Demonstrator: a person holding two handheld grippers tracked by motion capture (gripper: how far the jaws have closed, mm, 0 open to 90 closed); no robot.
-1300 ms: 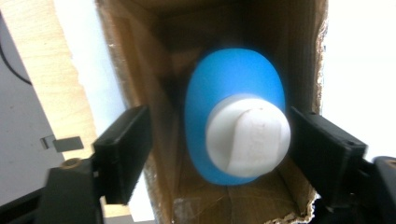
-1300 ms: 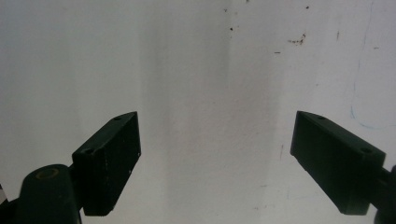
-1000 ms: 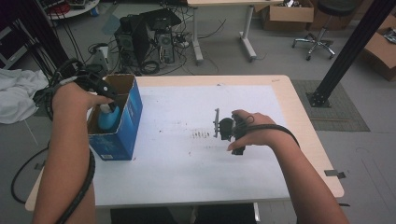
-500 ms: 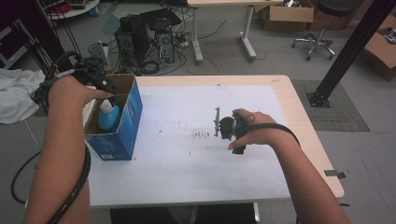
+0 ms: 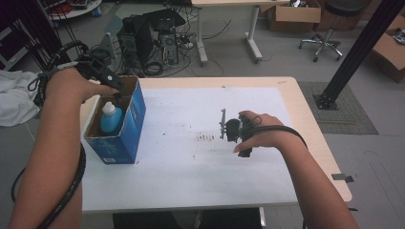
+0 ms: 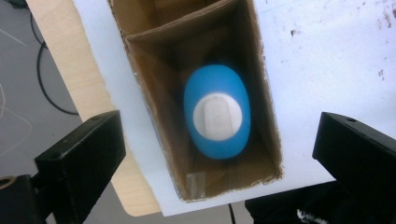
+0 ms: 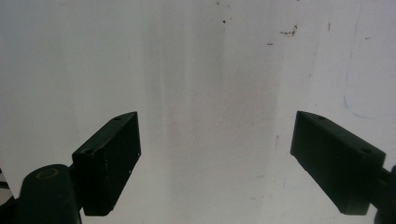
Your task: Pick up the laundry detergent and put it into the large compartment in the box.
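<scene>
From the high view, we see the left gripper [image 5: 111, 82] held above the far end of the blue cardboard box [image 5: 125, 130], which stands at the left edge of the white table [image 5: 191, 181]. A blue bottle [image 5: 110, 118] with a white cap stands upright inside the box. The right gripper [image 5: 224, 125] rests on the table surface, well apart from the box, with the right hand [image 5: 260, 136] around it.

Through the left gripper view, we look straight down into the box [image 6: 266, 116]. The bottle [image 6: 217, 135] sits in the nearer compartment, its cap facing the camera. The jaws have just been opening; they stand wide, clear of the bottle and gripping nothing.

Through the right gripper view, we note both jaws spread wide over the bare table [image 7: 201, 70], with nothing between them.
</scene>
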